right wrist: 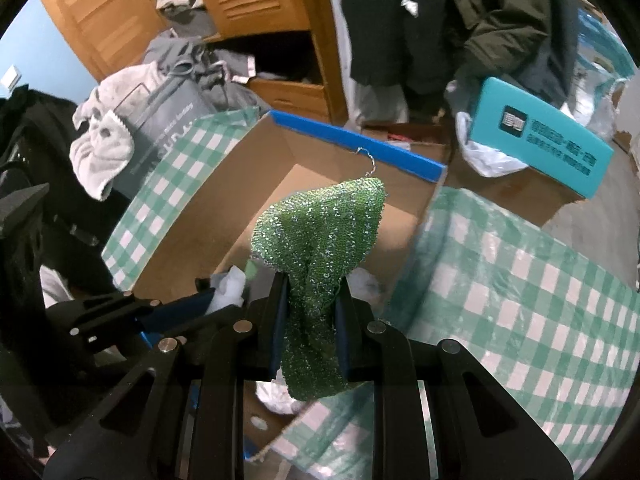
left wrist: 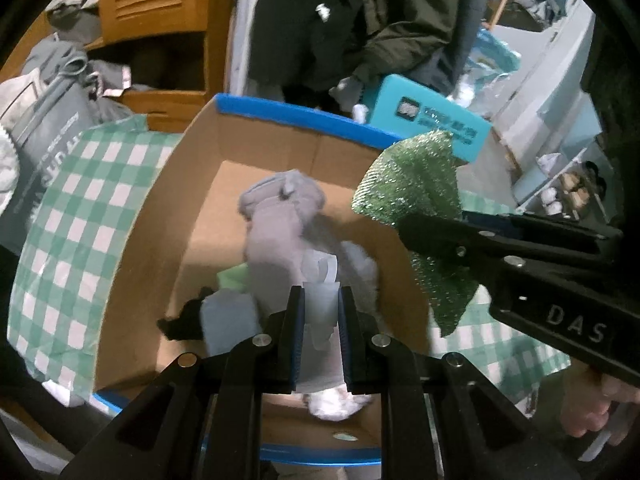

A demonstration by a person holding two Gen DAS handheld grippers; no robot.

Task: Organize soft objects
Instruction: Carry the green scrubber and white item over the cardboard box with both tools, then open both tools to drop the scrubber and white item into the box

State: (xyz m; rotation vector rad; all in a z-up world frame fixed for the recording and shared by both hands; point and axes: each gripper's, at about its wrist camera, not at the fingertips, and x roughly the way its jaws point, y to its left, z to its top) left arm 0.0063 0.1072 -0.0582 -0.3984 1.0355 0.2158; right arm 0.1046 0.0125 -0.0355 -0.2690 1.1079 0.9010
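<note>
A cardboard box (left wrist: pixel 200 184) with blue edges stands open on a green checked cloth (left wrist: pixel 80 216). My left gripper (left wrist: pixel 320 304) is over the box and shut on a grey-white soft item (left wrist: pixel 276 232) that hangs into it. Other soft things lie in the box, white (left wrist: pixel 360 268) and black (left wrist: pixel 180 320) among them. My right gripper (right wrist: pixel 310 300) is shut on a sparkly green scrub cloth (right wrist: pixel 320 232), held above the box's right edge; the cloth also shows in the left wrist view (left wrist: pixel 412 184). The box shows in the right wrist view (right wrist: pixel 360 140).
A teal box (right wrist: pixel 540 140) lies on a carton behind the table. A wooden cabinet (right wrist: pixel 248 4), dark hanging clothes (right wrist: pixel 440 20) and a pile of grey clothes with a dark bag (right wrist: pixel 160 112) stand at the back and left. The checked cloth (right wrist: pixel 540 300) spreads right.
</note>
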